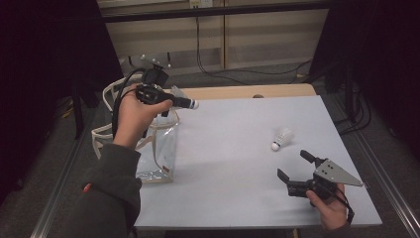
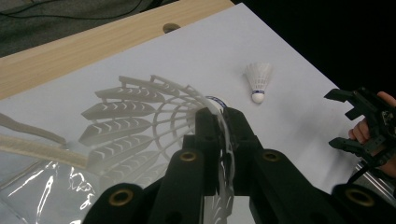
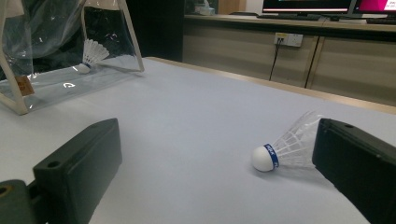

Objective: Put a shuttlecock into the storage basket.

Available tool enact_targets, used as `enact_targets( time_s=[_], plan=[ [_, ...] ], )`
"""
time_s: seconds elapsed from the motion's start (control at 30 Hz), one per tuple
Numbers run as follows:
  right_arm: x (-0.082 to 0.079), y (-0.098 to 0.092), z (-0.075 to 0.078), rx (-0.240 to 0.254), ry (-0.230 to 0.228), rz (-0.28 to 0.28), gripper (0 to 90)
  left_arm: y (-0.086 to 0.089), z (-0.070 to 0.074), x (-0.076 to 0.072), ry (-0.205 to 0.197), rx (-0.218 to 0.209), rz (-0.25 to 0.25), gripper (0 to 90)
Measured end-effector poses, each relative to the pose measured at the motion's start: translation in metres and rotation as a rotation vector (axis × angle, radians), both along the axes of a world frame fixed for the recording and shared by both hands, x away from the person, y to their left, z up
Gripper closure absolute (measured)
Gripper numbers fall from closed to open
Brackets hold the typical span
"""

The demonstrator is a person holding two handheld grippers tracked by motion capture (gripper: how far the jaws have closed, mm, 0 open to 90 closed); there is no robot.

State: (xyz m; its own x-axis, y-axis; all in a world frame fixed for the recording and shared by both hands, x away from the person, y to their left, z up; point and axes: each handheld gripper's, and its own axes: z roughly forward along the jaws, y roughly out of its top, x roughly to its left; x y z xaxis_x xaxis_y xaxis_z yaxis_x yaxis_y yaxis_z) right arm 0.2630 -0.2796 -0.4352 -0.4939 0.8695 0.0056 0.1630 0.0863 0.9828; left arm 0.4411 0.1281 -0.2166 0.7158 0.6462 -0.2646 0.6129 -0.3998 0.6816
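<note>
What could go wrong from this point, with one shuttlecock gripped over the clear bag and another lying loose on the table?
The left gripper pinches its held shuttlecock by the thin skirt, so the skirt may bend or slip. The clear bag is soft and lies at the table's left edge; a drop could miss its opening. The loose shuttlecock may roll away if the open right gripper nudges it.

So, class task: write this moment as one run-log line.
left hand-held gripper: shut on shuttlecock, above clear bag | right hand-held gripper: open, low over table | second shuttlecock: lying loose
</note>
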Motion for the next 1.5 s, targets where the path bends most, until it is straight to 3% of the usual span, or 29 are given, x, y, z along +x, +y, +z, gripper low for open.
enact_targets(
  time_s=[1.5],
  plan=[
    [0.0,0.0,0.0,0.002,0.001,0.001,1.4,0.034,0.005,0.006,-0.023,0.04,0.089,85.8]
  ],
)
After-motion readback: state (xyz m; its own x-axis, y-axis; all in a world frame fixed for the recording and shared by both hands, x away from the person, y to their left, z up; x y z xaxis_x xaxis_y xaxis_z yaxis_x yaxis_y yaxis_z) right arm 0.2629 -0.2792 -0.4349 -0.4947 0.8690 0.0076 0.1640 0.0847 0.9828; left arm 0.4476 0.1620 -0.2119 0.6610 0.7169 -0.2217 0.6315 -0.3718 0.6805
